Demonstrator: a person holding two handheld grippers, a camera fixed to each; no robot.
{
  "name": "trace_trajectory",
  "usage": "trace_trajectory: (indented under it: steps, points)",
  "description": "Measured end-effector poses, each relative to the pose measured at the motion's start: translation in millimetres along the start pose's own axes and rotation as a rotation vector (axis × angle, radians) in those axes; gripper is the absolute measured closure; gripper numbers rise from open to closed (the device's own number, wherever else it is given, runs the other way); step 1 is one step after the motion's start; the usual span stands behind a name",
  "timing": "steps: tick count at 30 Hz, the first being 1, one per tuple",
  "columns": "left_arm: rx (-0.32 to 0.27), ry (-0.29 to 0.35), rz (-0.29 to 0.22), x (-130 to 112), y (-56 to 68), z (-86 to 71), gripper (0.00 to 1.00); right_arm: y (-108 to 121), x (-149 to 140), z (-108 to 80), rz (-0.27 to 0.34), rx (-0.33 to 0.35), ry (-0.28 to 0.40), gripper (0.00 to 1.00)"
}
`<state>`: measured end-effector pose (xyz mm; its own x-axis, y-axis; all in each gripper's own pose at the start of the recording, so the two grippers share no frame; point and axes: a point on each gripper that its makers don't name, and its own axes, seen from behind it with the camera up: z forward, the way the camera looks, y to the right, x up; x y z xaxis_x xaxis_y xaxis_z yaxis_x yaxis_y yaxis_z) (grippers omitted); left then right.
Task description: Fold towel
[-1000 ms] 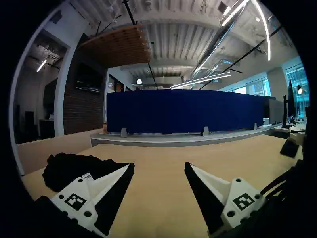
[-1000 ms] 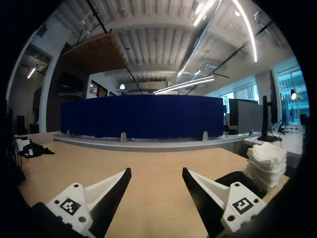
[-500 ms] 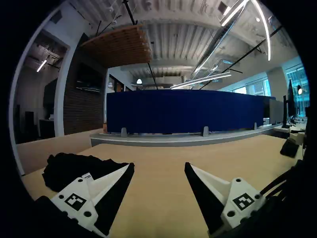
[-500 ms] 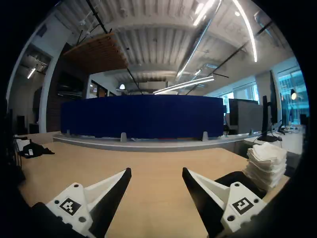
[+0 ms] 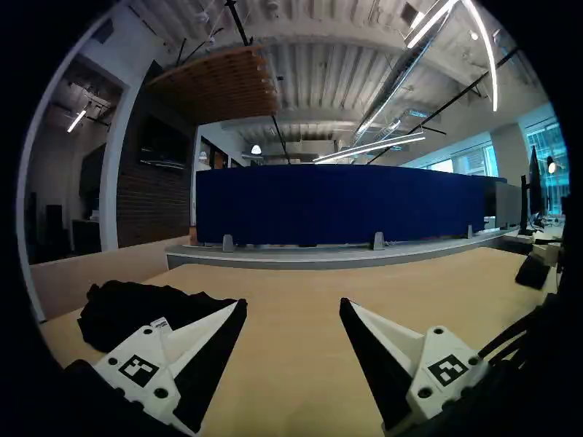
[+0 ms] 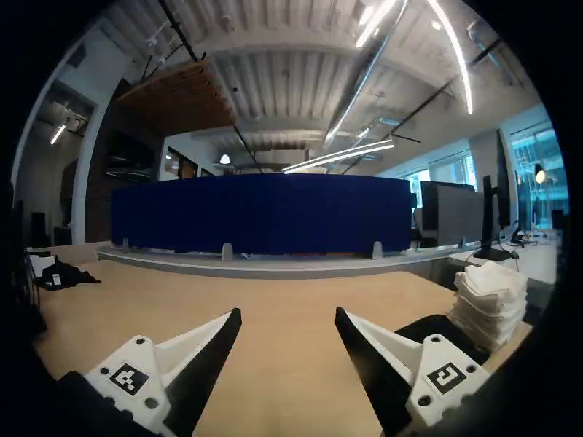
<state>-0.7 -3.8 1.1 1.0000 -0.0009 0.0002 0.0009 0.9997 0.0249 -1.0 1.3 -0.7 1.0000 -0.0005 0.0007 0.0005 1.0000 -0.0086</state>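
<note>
Black cloth partly behind left tool

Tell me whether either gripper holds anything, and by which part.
Nothing is held. The left gripper and right gripper are both open, with only table between their fingers; the dark cloth lies ungripped on it.

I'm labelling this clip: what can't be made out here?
Left gripper view: black cloth, near side hidden behind a finger of the left claw.
Right gripper view: dark item beside the white towel stack, partly behind the right claw; identity unclear.
Same view: far-left dark bundle, too small to identify.
</note>
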Motion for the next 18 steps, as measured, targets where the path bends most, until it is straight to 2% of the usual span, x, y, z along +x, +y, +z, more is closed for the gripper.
trace_trajectory:
  steps: [18]
  points:
    - [-0.001,-0.001,-0.003,-0.4,-2.0,1.0,0.06,-0.1,-0.8,-0.9,0.000,0.000,0.000,0.00]
